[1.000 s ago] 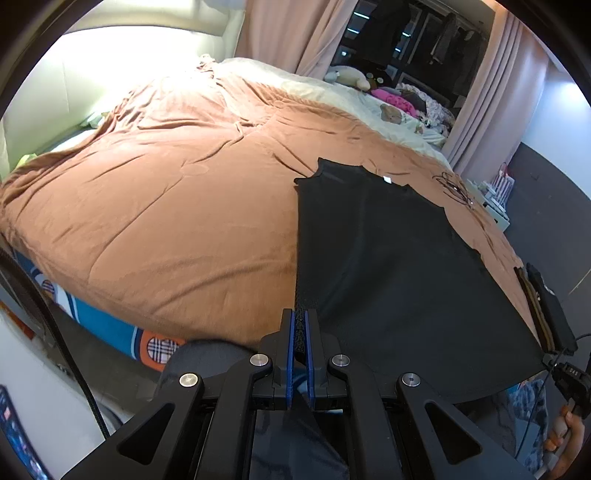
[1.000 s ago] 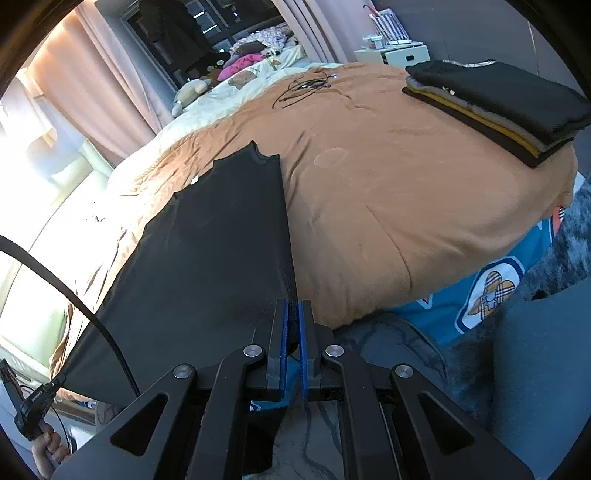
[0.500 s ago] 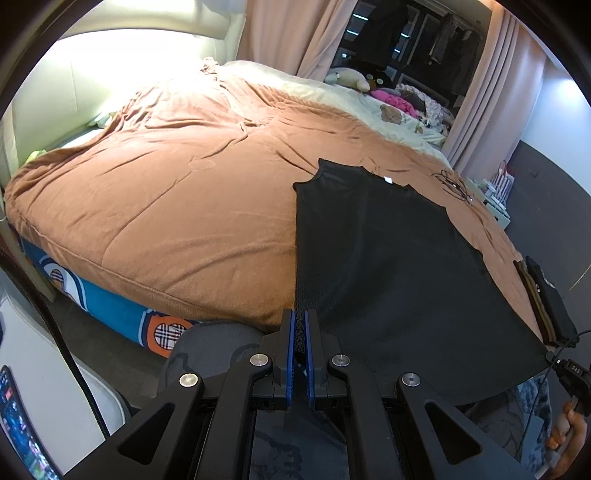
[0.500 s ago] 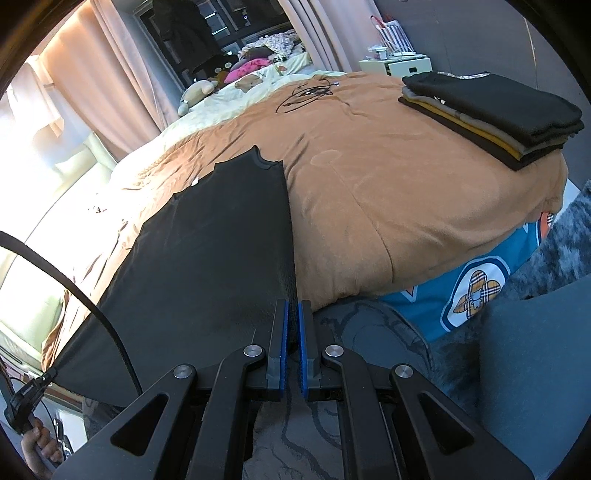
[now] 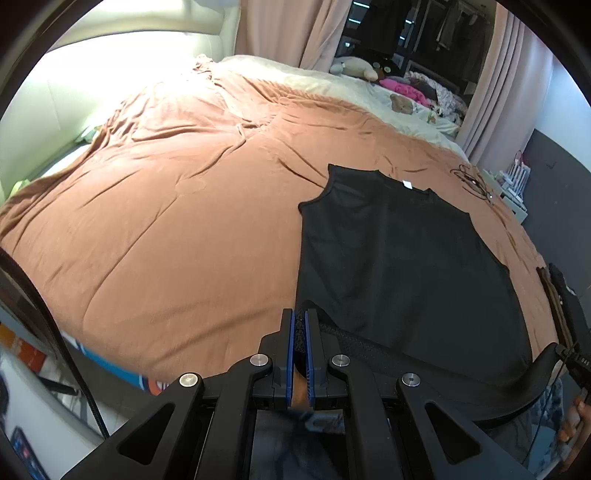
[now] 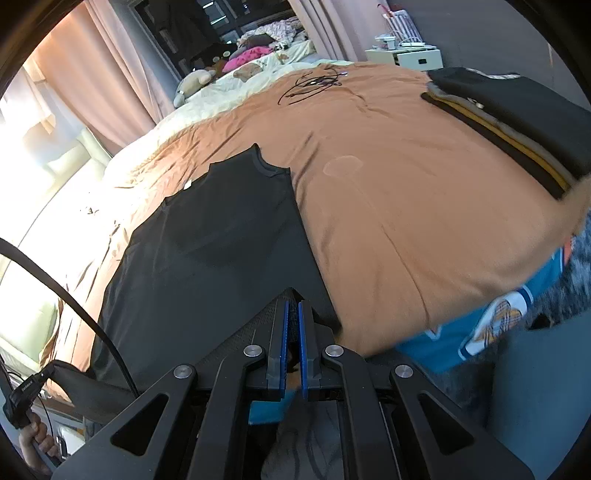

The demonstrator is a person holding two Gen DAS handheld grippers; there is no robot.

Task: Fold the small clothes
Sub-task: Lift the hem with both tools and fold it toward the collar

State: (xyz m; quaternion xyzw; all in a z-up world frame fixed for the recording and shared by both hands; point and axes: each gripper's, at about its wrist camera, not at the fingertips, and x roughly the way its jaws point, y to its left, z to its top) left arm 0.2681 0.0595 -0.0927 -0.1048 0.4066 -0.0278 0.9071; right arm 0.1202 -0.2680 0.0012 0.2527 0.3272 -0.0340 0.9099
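Nearest the viewer, the left gripper [image 5: 299,321] was clamped on one bottom corner of the black sleeveless top [image 5: 399,266], its blue pads [image 5: 291,354] pressed close together with hem fabric between them. The right gripper [image 6: 292,314] pinched the opposite bottom corner in the same manner. The hem between them curled up off the mattress edge, while the rest of the garment lay flat on the bed [image 5: 166,229], its neckline pointing toward the far side and a small white label [image 5: 407,184] showing at the collar.

The bed carried a rust-orange cover, wrinkled toward the headboard side. Below its near edge a blue patterned sheet [image 6: 480,325] showed. At the right corner of the near edge sat a stack of folded clothes [image 6: 517,118], dark on top with a yellow layer beneath. A tangled black cable [image 6: 314,83] lay farther along the cover.

Beyond, a cream blanket held soft toys [image 5: 354,68] and pink clothing [image 5: 400,86]. Pink curtains [image 5: 280,33] and a white nightstand [image 6: 406,57] bounded the room.
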